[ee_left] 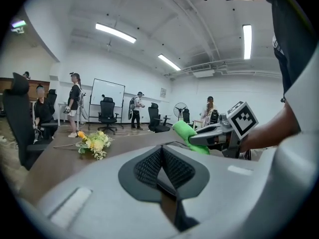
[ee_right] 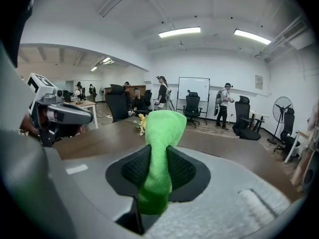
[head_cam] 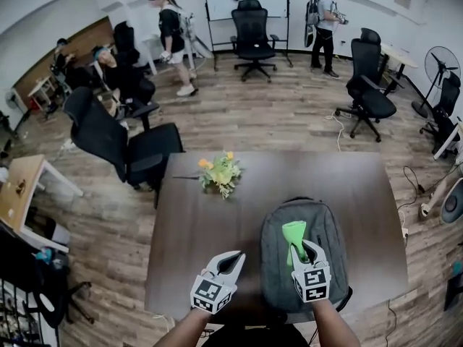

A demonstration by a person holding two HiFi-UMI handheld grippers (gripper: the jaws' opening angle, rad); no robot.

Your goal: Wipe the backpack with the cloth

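Table [head_cam: 195, 223] bears backpack [head_cam: 327, 231] lengthwise away; right fingers [ee_right: 130, 171] clamp cloth [ee_right: 162, 128] pointing forward, left fingers [ee_left: 148, 166] together

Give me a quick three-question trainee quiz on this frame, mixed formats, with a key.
1. True or false: the right claw is shut on the cloth.
2. The left claw is: A shut and empty; B open and empty; C shut on the cloth.
3. Fill in: the grey backpack lies on the ___.
Key: 1 true; 2 A; 3 table.
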